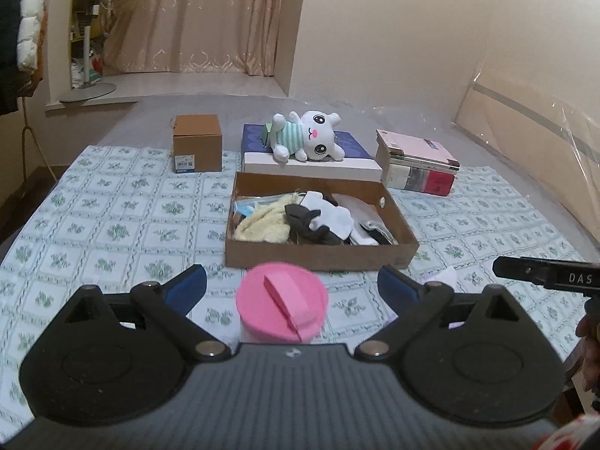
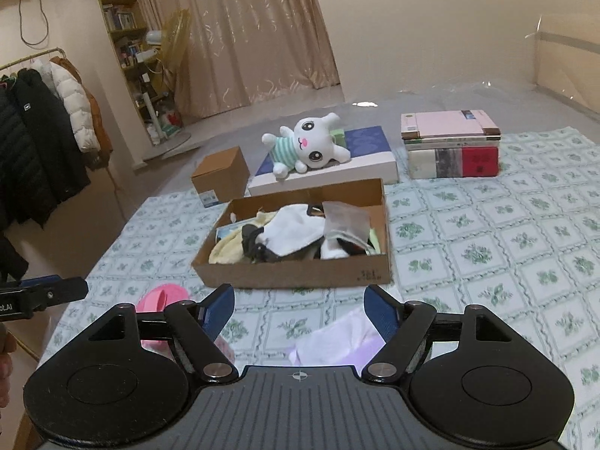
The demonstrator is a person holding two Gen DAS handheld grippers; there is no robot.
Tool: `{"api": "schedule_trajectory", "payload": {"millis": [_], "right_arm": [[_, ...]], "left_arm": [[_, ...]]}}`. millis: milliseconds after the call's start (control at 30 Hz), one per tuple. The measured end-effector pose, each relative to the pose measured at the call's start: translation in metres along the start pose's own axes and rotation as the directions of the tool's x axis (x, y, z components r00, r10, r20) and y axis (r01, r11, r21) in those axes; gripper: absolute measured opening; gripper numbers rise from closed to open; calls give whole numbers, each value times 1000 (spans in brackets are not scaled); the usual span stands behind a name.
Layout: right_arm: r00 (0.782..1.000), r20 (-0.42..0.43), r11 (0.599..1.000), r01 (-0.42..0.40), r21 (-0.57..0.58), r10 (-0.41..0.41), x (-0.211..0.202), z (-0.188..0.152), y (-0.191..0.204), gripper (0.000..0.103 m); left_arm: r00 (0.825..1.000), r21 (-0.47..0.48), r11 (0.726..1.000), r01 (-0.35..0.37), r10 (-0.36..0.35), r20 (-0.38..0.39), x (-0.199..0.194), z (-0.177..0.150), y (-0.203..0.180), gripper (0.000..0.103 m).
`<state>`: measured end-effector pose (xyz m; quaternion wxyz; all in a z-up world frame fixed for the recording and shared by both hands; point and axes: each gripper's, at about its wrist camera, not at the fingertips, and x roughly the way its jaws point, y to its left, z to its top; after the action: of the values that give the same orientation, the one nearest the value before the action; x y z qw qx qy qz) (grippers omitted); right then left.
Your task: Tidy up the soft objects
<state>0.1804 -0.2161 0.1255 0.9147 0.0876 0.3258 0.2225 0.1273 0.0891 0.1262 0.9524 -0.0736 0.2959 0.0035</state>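
Observation:
A shallow cardboard tray (image 1: 318, 257) (image 2: 292, 273) on the patterned bedspread holds a yellow towel (image 1: 262, 223), a white cloth (image 2: 296, 228) and dark socks (image 1: 300, 221). Behind it a white plush toy (image 1: 311, 137) (image 2: 311, 146) lies on a blue-and-white box. My left gripper (image 1: 290, 285) is open, with a pink-lidded container (image 1: 281, 303) (image 2: 161, 298) standing between its jaws, untouched by the pads. My right gripper (image 2: 300, 309) is open and empty above a lilac-white cloth (image 2: 337, 341) on the bedspread. Each gripper shows at the edge of the other's view.
A small brown carton (image 1: 197, 142) (image 2: 221, 172) stands at the back left of the tray. A stack of books (image 1: 416, 167) (image 2: 450, 150) sits at the back right. Coats hang on a rail (image 2: 45, 120) to the left, and curtains close off the far wall.

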Motion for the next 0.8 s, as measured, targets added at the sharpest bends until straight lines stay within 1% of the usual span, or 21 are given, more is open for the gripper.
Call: {"api": "schedule_trajectory", "payload": {"millis": [167, 333, 533, 667, 800], "right_arm": [[1000, 1, 1000, 15, 10, -15, -16, -25, 1, 76], [999, -10, 999, 36, -17, -36, -31, -49, 6, 76], [998, -30, 997, 47, -59, -49, -42, -79, 16, 76], [997, -58, 995, 51, -84, -56, -42, -101, 20, 76], [995, -80, 995, 59, -82, -66, -42, -122, 21, 76]], "left_arm": [[1000, -42, 999, -27, 28, 8, -20, -28, -3, 96], [999, -69, 996, -48, 47, -3, -34, -49, -3, 96], [997, -54, 996, -76, 74, -28, -41, -76, -15, 96], [996, -46, 996, -77, 74, -54, -40, -99, -25, 96], [992, -23, 995, -102, 100, -75, -38, -120, -31, 96]]}}
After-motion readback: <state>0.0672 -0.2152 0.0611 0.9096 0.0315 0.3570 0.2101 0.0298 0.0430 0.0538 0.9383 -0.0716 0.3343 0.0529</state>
